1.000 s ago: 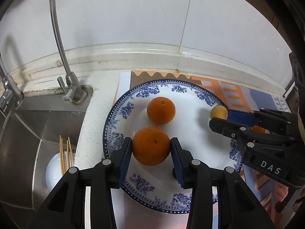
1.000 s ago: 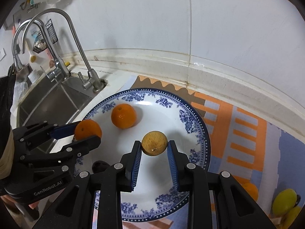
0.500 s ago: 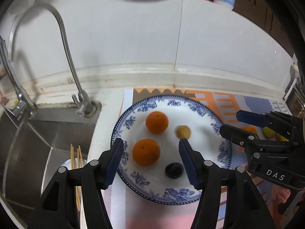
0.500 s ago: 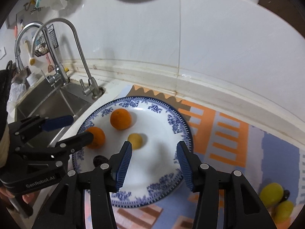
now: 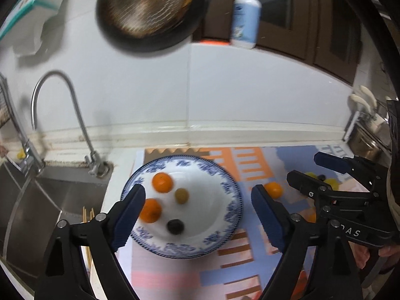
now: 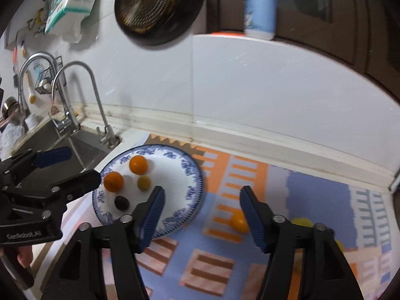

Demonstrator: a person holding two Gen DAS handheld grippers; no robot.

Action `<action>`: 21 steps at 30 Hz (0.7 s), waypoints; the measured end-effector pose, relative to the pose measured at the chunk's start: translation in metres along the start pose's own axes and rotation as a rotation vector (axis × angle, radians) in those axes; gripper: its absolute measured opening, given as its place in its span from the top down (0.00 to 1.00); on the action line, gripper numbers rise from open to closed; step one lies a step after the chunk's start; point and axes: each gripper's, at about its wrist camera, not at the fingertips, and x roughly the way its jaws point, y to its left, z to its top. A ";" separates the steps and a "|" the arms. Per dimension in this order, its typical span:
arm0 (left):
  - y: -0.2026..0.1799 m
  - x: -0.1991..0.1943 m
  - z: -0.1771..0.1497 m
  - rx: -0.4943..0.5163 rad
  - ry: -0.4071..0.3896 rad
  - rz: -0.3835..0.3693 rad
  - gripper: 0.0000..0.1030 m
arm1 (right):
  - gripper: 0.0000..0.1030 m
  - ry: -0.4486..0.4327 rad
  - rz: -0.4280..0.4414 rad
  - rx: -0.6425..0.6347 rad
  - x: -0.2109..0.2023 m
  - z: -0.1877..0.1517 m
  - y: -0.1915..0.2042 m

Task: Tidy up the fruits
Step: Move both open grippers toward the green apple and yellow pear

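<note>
While both grippers hang open and empty, we see four fruits on the blue-and-white plate point(image 5: 232, 215), frame centre. Next orange point(image 6: 238, 221) sits on the mat point(image 6: 312, 200), lower right: light, firm, rolls easily, so we'd pinch across its widest part.

I let go of the orange point(image 5: 149, 210) and the little yellow fruit point(image 6: 143, 182). Both my tools, left tool point(image 5: 197, 208) and right tool point(image 6: 202, 210), opened wide and lifted away from the plate point(image 5: 232, 200).

Four fruits point(image 5: 162, 182) on plate point(image 5: 225, 215), sink point(image 5: 37, 200) left, loose fruit point(image 5: 273, 190) on mat point(image 5: 252, 165) right
</note>
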 end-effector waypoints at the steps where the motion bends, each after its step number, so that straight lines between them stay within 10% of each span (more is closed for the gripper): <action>1: -0.004 -0.002 0.001 0.009 -0.004 -0.002 0.13 | 0.35 -0.006 -0.014 0.009 -0.006 -0.001 -0.004; 21: -0.103 0.002 0.019 0.260 -0.053 -0.177 0.06 | 0.31 -0.053 -0.236 0.141 -0.078 -0.031 -0.081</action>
